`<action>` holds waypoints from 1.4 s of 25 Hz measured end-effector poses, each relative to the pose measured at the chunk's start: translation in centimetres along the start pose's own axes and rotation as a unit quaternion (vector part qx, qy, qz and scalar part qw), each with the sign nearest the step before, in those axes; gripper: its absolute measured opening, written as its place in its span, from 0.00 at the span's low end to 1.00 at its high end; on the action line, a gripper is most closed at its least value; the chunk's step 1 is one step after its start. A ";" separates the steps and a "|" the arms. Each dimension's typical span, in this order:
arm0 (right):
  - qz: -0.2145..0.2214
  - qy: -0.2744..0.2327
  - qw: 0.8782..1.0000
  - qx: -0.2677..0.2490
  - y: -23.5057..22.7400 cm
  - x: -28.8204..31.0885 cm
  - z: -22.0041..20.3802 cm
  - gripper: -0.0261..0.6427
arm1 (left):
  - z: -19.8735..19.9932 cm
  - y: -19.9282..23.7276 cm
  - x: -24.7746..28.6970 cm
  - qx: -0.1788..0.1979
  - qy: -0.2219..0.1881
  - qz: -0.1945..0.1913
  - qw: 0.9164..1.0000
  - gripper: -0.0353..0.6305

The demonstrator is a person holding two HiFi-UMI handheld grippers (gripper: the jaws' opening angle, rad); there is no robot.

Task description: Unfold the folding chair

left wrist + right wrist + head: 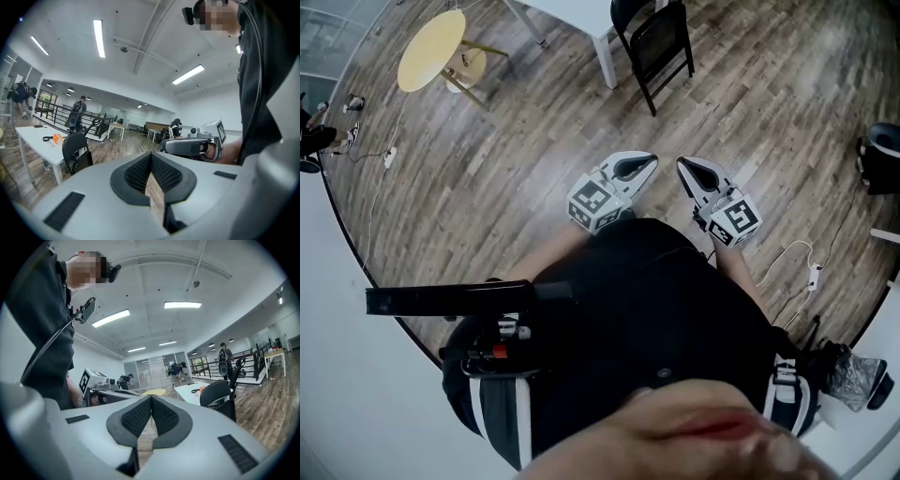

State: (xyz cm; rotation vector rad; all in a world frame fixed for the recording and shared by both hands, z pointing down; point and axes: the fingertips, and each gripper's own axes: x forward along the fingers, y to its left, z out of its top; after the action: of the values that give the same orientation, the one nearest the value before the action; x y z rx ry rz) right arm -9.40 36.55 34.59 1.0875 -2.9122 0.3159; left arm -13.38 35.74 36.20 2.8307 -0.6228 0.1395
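Observation:
The black folding chair (656, 42) stands on the wood floor at the top of the head view, beside a white table (605, 37). It also shows at the left of the left gripper view as a dark chair (75, 152), and at the right of the right gripper view (220, 397). Both grippers are held out in front of the person's body, side by side and well short of the chair. My left gripper (645, 163) is shut with nothing in it, its pads (140, 171) pressed together. My right gripper (684, 165) is shut and empty too, pads (161, 413) closed.
A round yellow table (431, 49) stands at the upper left. A white power strip with its cable (814, 272) lies on the floor at the right, near a dark bag (881, 155). People (77, 112) stand far off by a railing.

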 end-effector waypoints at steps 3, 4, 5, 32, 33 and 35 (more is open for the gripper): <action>-0.002 0.006 1.000 -0.001 -1.0 2.8 0.5 0.05 | 1.3 3.1 -0.2 0.001 -0.010 0.000 1.000 0.06; -0.002 0.009 1.000 -0.001 -1.3 3.9 0.7 0.05 | 1.6 4.2 -0.4 0.003 -0.013 0.001 1.000 0.06; -0.001 0.011 1.000 -0.001 -1.4 5.0 0.8 0.05 | 1.8 5.3 -0.6 0.004 -0.016 0.003 1.000 0.06; -0.013 0.008 1.000 -0.006 -5.0 21.0 1.8 0.05 | 3.5 21.6 -5.1 -0.002 -0.033 0.033 0.999 0.06; -0.013 0.005 1.000 -0.004 -5.6 21.3 1.8 0.05 | 3.6 22.0 -4.8 -0.001 -0.032 0.034 0.999 0.06; -0.006 0.002 1.000 -0.010 -7.0 22.1 2.2 0.05 | 3.9 22.9 -3.9 0.001 -0.029 0.039 0.999 0.06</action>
State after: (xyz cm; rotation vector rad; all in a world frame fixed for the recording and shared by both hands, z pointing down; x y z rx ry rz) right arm -21.45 16.63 35.67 1.1007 -2.8967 0.2867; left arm -26.48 16.12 36.68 2.8228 -0.7453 0.0723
